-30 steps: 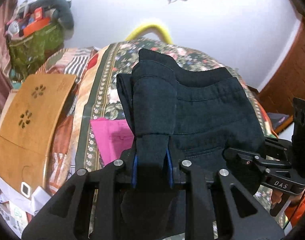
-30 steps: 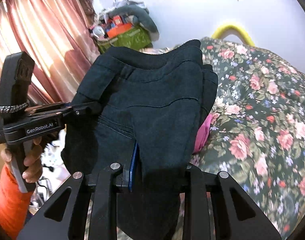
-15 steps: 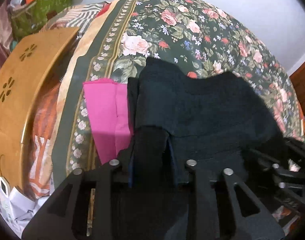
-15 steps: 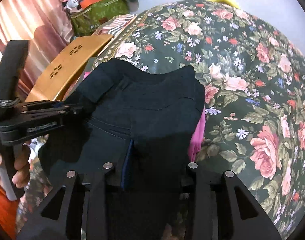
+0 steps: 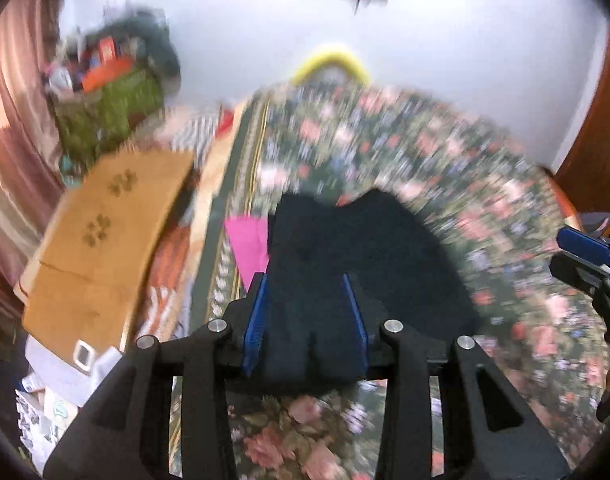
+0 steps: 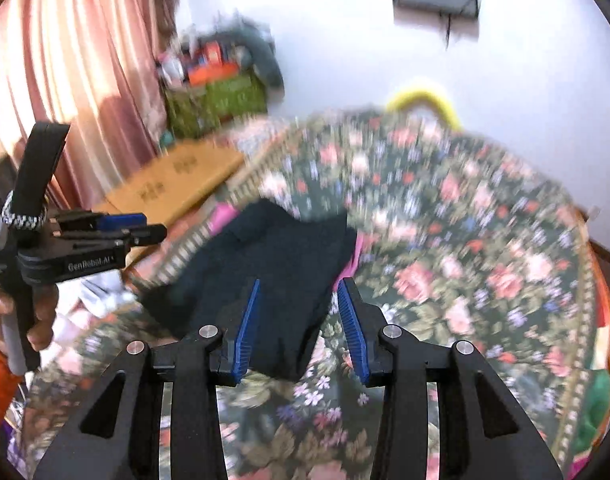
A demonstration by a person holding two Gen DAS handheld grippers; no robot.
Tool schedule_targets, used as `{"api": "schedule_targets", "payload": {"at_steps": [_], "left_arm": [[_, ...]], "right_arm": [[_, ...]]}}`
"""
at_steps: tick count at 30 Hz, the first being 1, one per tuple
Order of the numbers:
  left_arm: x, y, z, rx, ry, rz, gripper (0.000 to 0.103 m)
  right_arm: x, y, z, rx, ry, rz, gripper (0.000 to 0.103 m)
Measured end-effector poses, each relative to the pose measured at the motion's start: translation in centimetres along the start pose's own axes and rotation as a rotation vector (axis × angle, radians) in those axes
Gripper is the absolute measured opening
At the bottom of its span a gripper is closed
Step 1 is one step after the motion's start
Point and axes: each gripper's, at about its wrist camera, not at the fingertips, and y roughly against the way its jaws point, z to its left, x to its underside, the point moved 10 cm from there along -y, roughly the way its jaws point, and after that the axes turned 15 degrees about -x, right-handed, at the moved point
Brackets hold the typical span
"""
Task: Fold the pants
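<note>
Left wrist view is blurry, but the dark pants [image 5: 345,256] lie folded on the floral bedspread [image 5: 445,168], over a pink cloth [image 5: 247,244]. Left gripper [image 5: 305,312] is opening, fabric between its pads but no squeeze I can see. Right gripper [image 6: 299,320] is opening too, pants edge between the pads, let go. At 10 o'clock, a green basket [image 5: 109,112] stuffed with mixed clutter; can't make out what.

Dark navy pants [image 5: 357,256]; dark green bedspread [image 5: 445,168] with pink roses; pink cloth [image 5: 247,244] at nine o'clock of the pants; blue gripper pads [image 6: 245,332].
</note>
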Motion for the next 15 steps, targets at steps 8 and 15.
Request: {"api": "schedule_targets", "payload": {"at_steps": [8, 15], "left_arm": [[-0.7, 17.3, 1.3, 0.011, 0.047, -0.254, 0.037], [2.9, 28.1, 3.5, -0.031, 0.082, -0.4, 0.039]], "right_arm": [[-3.2, 13.9, 9.0, -0.032, 0.091, -0.292, 0.036], [-1.6, 21.6, 16.2, -0.031, 0.176, -0.454, 0.036]]}}
